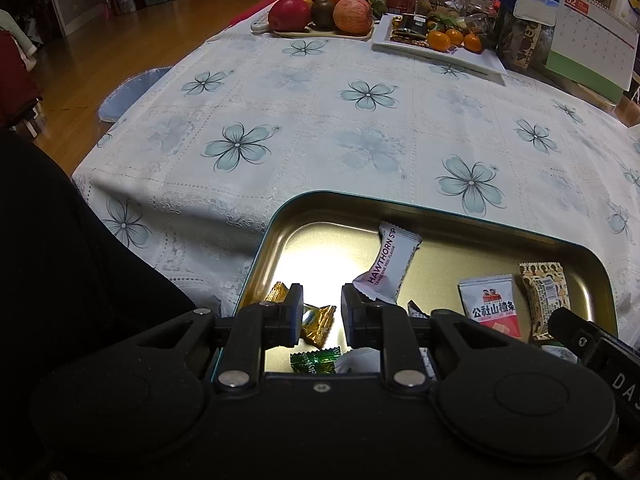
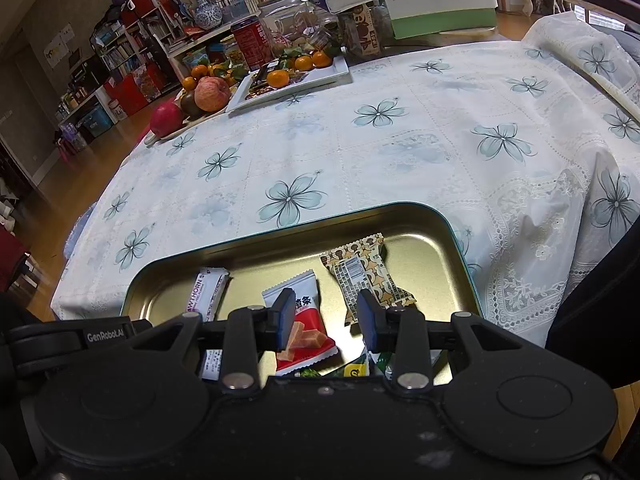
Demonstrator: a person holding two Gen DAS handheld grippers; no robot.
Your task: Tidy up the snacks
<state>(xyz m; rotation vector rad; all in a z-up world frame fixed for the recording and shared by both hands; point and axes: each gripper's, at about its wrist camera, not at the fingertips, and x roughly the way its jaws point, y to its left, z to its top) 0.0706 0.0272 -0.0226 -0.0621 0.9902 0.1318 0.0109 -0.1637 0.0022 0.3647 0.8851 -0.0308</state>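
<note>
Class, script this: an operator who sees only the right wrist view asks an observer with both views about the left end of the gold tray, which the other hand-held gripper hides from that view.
Operator: What lies in the tray's left end?
Observer: A gold-foil candy lies on the floor of the tray, right by the left hand-held gripper.
Operator: Is that gripper holding it?
Observer: No. Its jaws stand apart over bare tray floor. The candy is partly behind one finger and is not pinched.
</note>
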